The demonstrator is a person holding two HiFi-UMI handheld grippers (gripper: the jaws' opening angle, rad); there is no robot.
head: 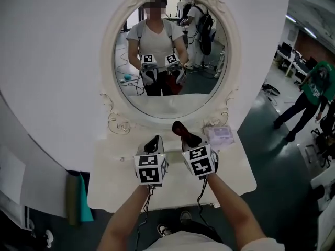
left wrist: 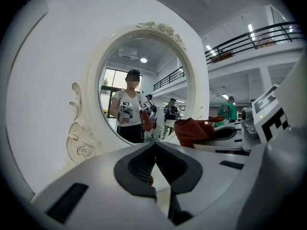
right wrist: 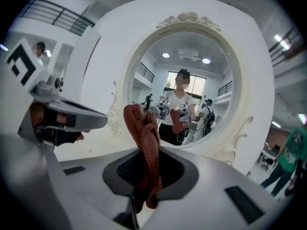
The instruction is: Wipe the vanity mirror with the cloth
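Note:
An oval vanity mirror (head: 170, 51) in a carved white frame stands at the back of a small white table (head: 110, 184); it also fills the left gripper view as mirror (left wrist: 144, 95) and the right gripper view as mirror (right wrist: 184, 87). My right gripper (head: 184, 134) is shut on a rust-red cloth (right wrist: 146, 150), which sticks up bunched from its jaws just below the mirror's lower rim; the cloth (head: 184, 131) shows dark in the head view. My left gripper (head: 153, 144) hangs beside it over the tabletop, jaws shut with nothing between them.
A pale wrapped packet (head: 220, 134) lies on the table's back right corner. A white curved wall (head: 52, 61) backs the mirror. A teal panel (head: 84, 197) leans at the table's left. A person in green (head: 309, 95) stands on the dark floor to the right.

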